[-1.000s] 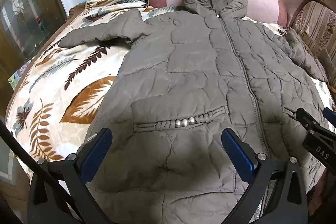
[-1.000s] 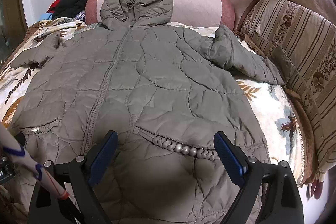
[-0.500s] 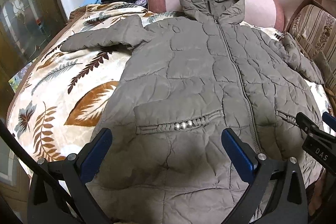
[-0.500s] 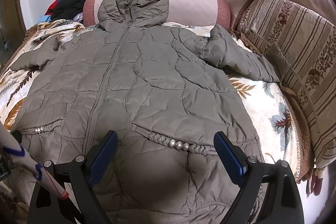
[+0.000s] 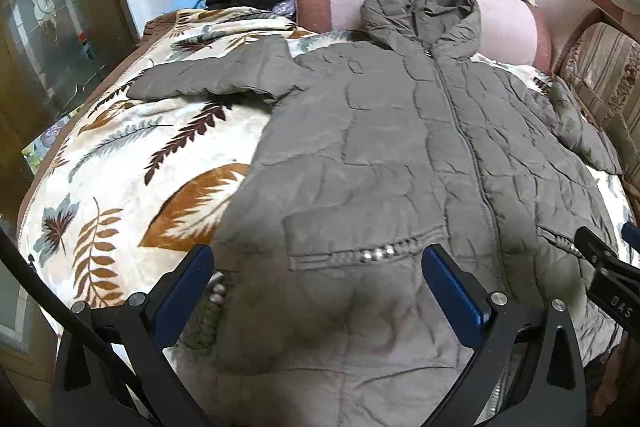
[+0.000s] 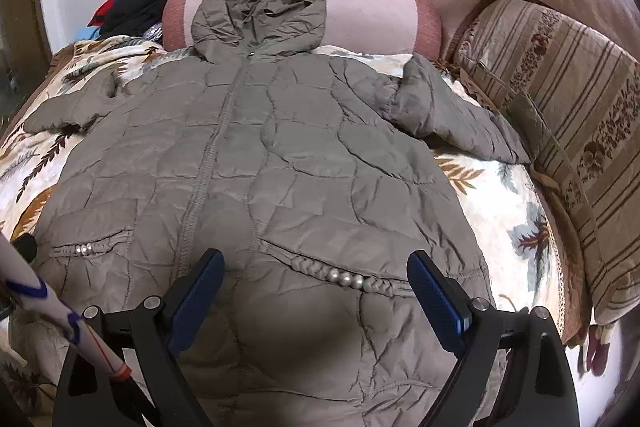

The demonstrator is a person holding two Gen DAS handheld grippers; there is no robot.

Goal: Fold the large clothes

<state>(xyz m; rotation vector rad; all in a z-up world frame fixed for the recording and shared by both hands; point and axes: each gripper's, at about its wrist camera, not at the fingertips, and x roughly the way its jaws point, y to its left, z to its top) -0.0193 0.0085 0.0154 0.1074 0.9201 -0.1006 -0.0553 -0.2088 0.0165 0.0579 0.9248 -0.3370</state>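
The leaf-print blanket (image 5: 120,163) is covering the sofa seat, and the olive quilted jacket (image 6: 280,155) is lying on it front-up, zipped, spread flat. Its hood (image 6: 260,15) is resting against the pink bolster (image 6: 372,15); the jacket's left-hand sleeve (image 5: 212,75) is stretching outward over the blanket, the right-hand sleeve (image 6: 452,119) is angling toward the striped side cushion (image 6: 560,99).

Step in hand, as judged: the approach before the first fold — nothing is folded yet. Both tools are hovering over the hem end. The left gripper (image 5: 316,287) is standing with fingers spread wide and nothing between them, above the beaded pocket trim (image 5: 376,253); the right gripper (image 6: 316,287) is likewise wide apart and empty.

Next move, as judged: each gripper is needing to travel to a sleeve or side edge, pinch through the puffy layers and carry it toward the zipper (image 6: 216,147).

Against the frame one second back: both cameras are sitting slightly further back and higher — more of the hood and hem is showing. The jacket itself is lying unchanged.
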